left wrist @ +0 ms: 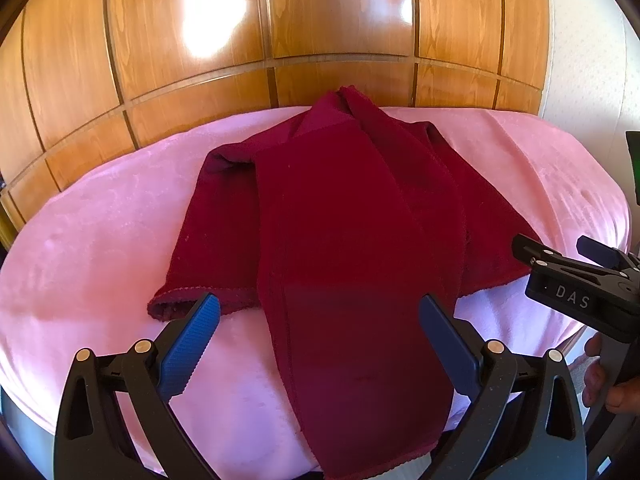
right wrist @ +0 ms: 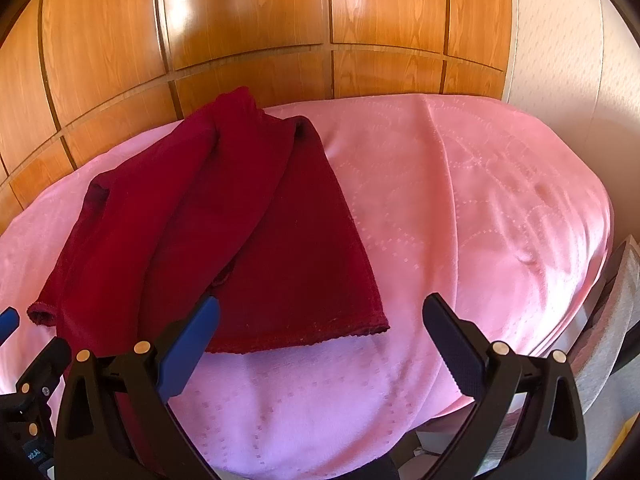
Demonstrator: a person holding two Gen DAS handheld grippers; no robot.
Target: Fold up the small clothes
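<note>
Fingers apart, garment end offscreen

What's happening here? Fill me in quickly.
A person holds a two-finger gripper in each hand over a dark red garment lying on a pink bedspread. Its long central strip runs down over the near edge of the bed. The left gripper is open, straddling that strip without gripping it. The right gripper is open too, near the garment's hem. Folding looks unfinished.

dark red garment lies rumpled, partly folded.
</note>
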